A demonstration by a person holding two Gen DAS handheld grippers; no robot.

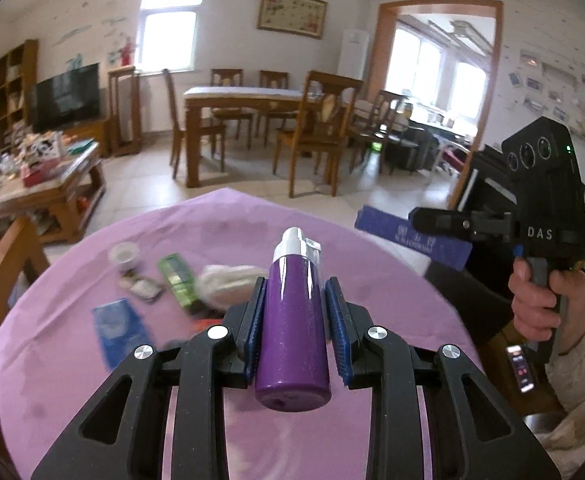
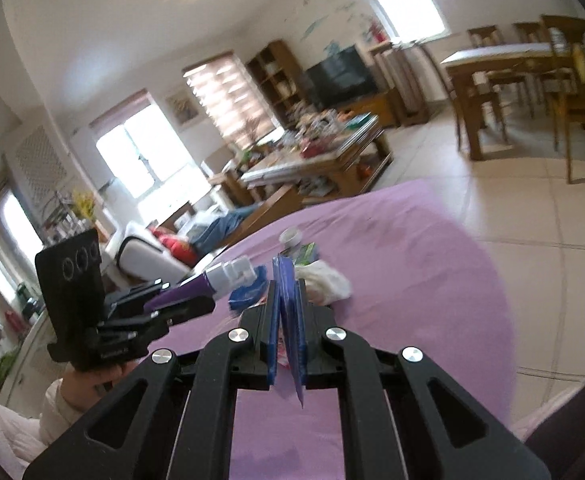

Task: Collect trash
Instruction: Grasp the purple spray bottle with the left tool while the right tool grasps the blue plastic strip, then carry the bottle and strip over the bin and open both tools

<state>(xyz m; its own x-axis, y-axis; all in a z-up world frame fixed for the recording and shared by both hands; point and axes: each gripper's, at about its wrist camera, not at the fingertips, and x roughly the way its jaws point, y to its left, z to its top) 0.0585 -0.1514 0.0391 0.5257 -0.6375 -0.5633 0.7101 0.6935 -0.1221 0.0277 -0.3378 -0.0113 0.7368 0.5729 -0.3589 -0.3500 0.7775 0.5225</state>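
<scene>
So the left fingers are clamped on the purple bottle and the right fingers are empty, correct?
Not quite. The left gripper does hold the purple bottle, but the right gripper is not empty: the right wrist view shows it shut on a flat blue wrapper.

Left gripper fingers clamped part-open, right gripper fingers pinched nearly together, both tilted slightly downward.

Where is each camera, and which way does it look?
Left wrist: on the left gripper, looking along the purple bottle it clamps, across the table; a hand holds the right gripper.
Right wrist: on the right gripper, shut on a blue wrapper, facing the windows; a hand holds the left gripper.
Shared: table, bottle, tissue.
</scene>
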